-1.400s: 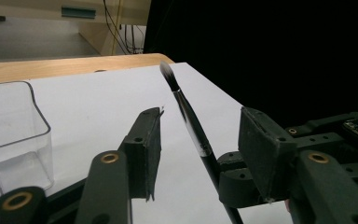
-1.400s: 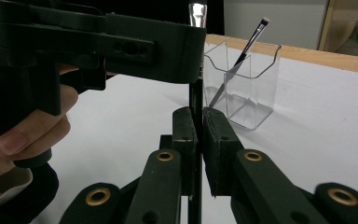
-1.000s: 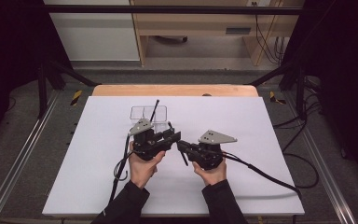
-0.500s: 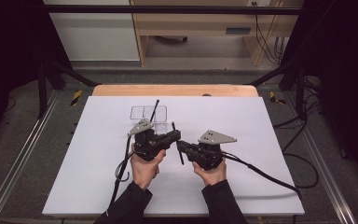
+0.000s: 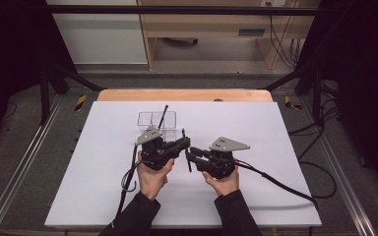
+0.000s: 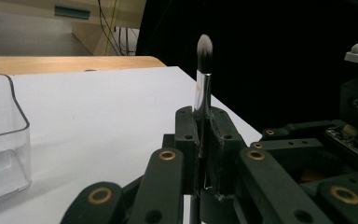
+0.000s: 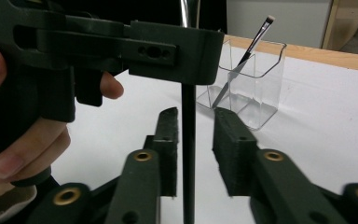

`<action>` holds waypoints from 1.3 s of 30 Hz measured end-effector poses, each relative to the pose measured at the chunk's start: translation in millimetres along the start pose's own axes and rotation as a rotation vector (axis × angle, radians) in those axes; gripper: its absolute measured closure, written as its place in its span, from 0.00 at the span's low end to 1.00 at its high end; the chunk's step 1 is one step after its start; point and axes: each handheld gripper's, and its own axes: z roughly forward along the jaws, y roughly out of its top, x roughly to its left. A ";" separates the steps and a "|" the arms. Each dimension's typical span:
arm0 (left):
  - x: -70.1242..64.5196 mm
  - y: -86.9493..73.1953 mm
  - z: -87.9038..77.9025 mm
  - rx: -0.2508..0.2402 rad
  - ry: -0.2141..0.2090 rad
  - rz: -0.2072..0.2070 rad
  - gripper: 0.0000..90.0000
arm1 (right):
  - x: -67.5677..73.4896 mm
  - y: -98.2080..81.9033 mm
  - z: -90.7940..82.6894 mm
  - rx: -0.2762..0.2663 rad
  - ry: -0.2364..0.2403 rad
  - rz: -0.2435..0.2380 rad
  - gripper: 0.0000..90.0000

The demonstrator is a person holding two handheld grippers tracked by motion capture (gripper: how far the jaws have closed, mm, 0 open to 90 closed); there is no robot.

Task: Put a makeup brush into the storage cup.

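On the white table [image 5: 256,128], two grippers are meeting: the left gripper [image 6: 204,135] is clamping one upright brush [image 6: 204,65], the right gripper [image 7: 193,135] is gaping around its handle, and one more brush [image 7: 247,53] is leaning in the clear holder [image 7: 256,93].

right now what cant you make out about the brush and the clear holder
- Lower end of the makeup brush: cut off by the bottom edge in the right gripper view, hidden behind the left tool in the left gripper view.
- Clear holder: cropped by the left edge in the left gripper view, so its compartment count stays unclear there.
- Thin brush in the holder: where its base sits is blurred through the plastic.
- Right tool contact with the handle: unclear.
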 end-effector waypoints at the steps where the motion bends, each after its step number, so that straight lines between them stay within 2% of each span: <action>1: 0.2 0.4 -0.9 0.000 0.005 0.005 0.92 | 0.0 -0.1 -0.1 0.001 -0.003 -0.002 0.73; 7: 3.0 3.5 -8.9 -0.004 0.024 0.038 0.92 | -1.0 1.4 -2.2 0.009 -0.010 -0.010 0.63; 10: 4.9 5.3 -12.7 0.004 0.031 0.068 0.92 | -1.9 3.4 -4.6 0.008 -0.017 -0.006 0.58; 14: 7.5 7.8 -18.6 0.002 0.037 0.093 0.92 | -4.5 5.1 -7.7 0.009 -0.040 -0.009 0.52; 18: 9.4 10.1 -25.1 0.000 0.049 0.116 0.92 | -8.9 5.3 -10.9 0.009 -0.059 0.009 0.46; 30: 16.2 15.6 -40.5 0.004 0.078 0.159 0.92 | -23.9 -2.3 -20.9 0.035 -0.174 0.018 0.24; 33: 19.4 16.6 -43.7 0.007 0.082 0.162 0.92 | -27.1 -5.0 -24.4 0.037 -0.188 0.009 0.22; 39: 23.4 19.2 -47.4 0.019 0.093 0.175 0.92 | -35.5 -9.6 -32.5 0.041 -0.216 0.020 0.19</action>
